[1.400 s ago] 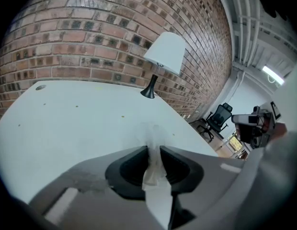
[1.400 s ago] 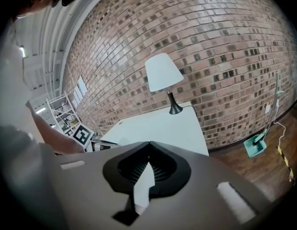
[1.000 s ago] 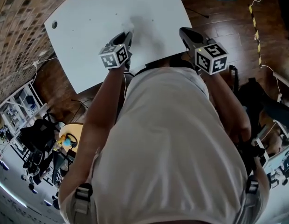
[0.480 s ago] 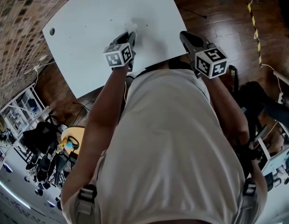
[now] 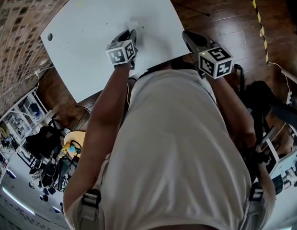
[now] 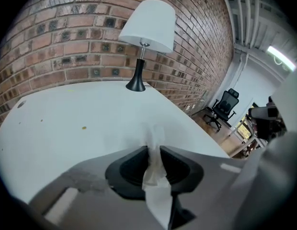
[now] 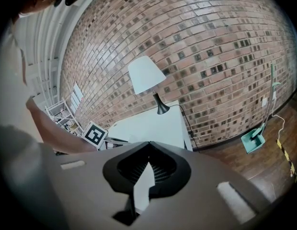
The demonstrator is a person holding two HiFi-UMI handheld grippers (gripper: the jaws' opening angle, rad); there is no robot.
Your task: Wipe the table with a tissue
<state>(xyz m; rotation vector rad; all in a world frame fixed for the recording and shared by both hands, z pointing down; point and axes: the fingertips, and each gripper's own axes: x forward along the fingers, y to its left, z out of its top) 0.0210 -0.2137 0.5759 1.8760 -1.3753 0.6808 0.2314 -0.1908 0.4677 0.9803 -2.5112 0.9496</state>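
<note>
The tissue (image 6: 155, 183) is sitting clamped between the closed fingers of the left gripper (image 6: 153, 150), its free end meeting the white table (image 6: 67, 119) near the person's side, while the right gripper (image 7: 148, 145), jaws together and empty, is hovering at the table edge, facing the lamp (image 6: 147, 30).

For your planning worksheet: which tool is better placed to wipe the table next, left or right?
Left. The left tool grips the tissue over the table; the right tool is empty, beside the table's edge.
</note>
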